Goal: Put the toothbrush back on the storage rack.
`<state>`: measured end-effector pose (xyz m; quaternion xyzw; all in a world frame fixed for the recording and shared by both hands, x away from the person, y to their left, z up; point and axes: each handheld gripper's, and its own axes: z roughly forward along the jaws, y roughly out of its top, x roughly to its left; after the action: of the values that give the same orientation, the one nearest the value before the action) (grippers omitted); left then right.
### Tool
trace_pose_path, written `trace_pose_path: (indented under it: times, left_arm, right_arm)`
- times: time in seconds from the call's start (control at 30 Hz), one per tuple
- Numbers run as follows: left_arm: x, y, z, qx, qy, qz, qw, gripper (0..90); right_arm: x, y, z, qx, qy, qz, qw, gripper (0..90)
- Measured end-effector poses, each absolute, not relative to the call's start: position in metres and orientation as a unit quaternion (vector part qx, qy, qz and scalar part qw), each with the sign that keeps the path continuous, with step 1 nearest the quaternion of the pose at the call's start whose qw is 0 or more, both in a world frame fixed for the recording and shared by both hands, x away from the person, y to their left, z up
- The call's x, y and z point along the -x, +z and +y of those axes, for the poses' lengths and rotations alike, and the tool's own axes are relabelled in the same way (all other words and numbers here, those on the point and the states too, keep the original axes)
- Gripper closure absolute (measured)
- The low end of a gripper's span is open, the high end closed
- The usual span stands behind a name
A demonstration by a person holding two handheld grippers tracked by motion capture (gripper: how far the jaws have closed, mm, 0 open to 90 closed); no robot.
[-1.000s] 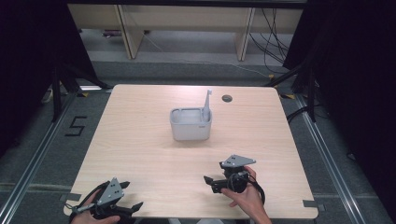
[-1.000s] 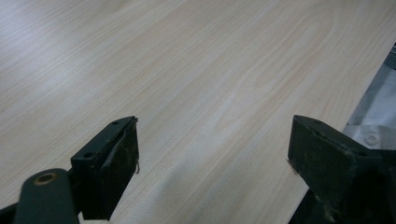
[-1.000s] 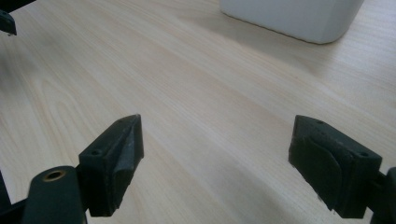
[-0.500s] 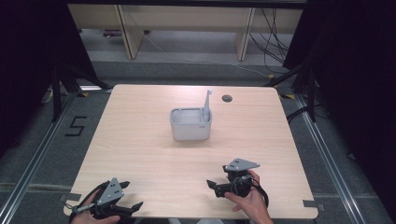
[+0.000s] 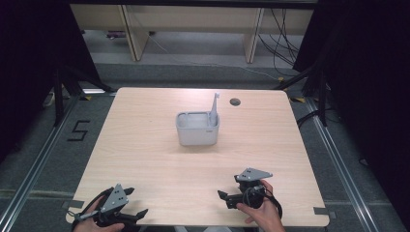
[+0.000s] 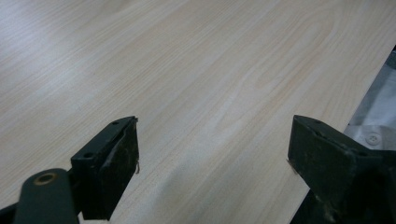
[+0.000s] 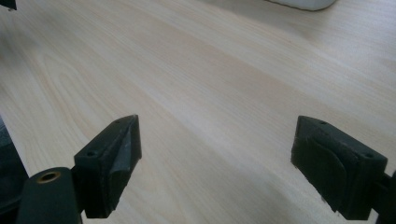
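Near left corner: left gripper (image 5: 138, 214), unmoved from a second ago, jaws wide over bare table (image 5: 145, 145), empty. Mid-table, well apart from both: grey bin (image 5: 197, 130) with upright white piece (image 5: 215, 107), untouched. Right: right gripper (image 5: 223, 198), wide and empty, drawn back toward the near edge. Looks like rest, not approach. Bin's contents hidden behind its wall; white piece too small to identify.

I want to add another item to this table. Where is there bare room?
Bare wood flanks the grey bin left and right, and lies between it and the left gripper and right gripper. Behind it, the grommet hole narrows room.
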<state>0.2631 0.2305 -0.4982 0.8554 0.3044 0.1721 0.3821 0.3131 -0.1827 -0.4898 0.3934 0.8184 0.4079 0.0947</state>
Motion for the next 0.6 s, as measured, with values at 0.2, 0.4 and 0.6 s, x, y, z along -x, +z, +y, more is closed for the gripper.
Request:
trace_pose_path:
  times: [0.2,0.4,0.6]
  left_arm:
    - [-0.2621,-0.4983,0.2290,-0.850,0.166,0.313,0.390,16.2]
    - [-0.2628,-0.4978,0.2301,-0.855,0.169,0.308,0.381,16.2]
    - [-0.2622,-0.4983,0.2290,-0.850,0.166,0.313,0.390,16.2]
  right_arm:
    - [-0.3101,-0.4896,-0.1864,-0.391,0.404,0.821,0.097,16.6]
    - [-0.3090,-0.4907,-0.1858,-0.391,0.406,0.820,0.097,16.6]
    - [-0.3088,-0.4911,-0.1856,-0.392,0.402,0.822,0.093,16.6]
